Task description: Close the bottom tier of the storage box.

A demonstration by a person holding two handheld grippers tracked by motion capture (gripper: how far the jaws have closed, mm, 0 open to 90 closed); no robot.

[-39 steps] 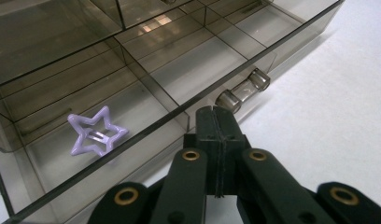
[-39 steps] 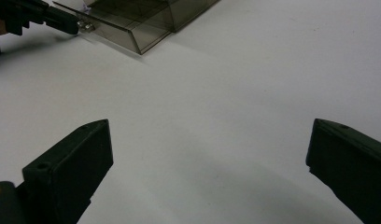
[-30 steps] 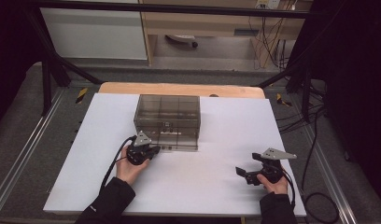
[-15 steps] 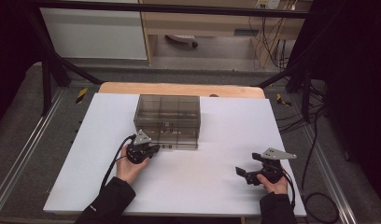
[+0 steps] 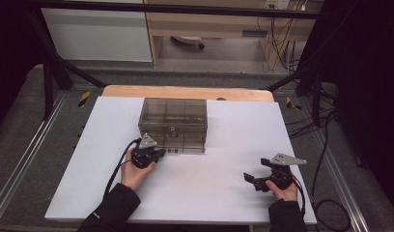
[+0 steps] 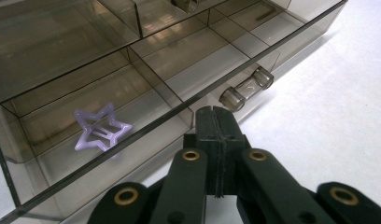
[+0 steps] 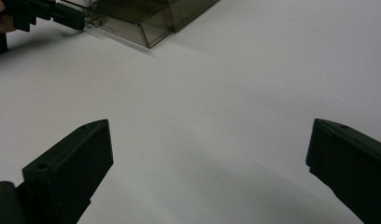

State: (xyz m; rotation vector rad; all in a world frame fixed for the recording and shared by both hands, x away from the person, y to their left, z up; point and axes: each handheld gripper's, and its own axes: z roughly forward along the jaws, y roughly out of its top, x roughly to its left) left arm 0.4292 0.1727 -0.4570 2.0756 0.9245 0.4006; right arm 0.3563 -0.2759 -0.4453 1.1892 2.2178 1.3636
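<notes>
drawer box [image 5: 173, 123]: smoky grey-brown, see-through
star clip [image 6: 101, 128]: pale lilac, inside drawer box
drawer knob [image 6: 246, 88]: clear
left claw [image 6: 216, 122]: black, brass rivets
right claw [image 5: 254, 181]: black
table [image 5: 209, 183]: white, tan edge behind drawer box

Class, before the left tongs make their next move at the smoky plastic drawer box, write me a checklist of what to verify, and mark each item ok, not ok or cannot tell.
1. Left tongs shut with nothing between the jaws: ok.
2. Left tongs lined up with the clear cylindrical drawer handle: not ok, the tips sit just below and beside it.
3. Lilac star-shaped hair clip lies flat inside its compartment of the smoky transparent drawer box: ok.
4. Right tongs open and well away from the box: ok.
5. White tabletop bare in front of the drawer: ok.
6. Drawer fully closed: cannot tell.
</notes>
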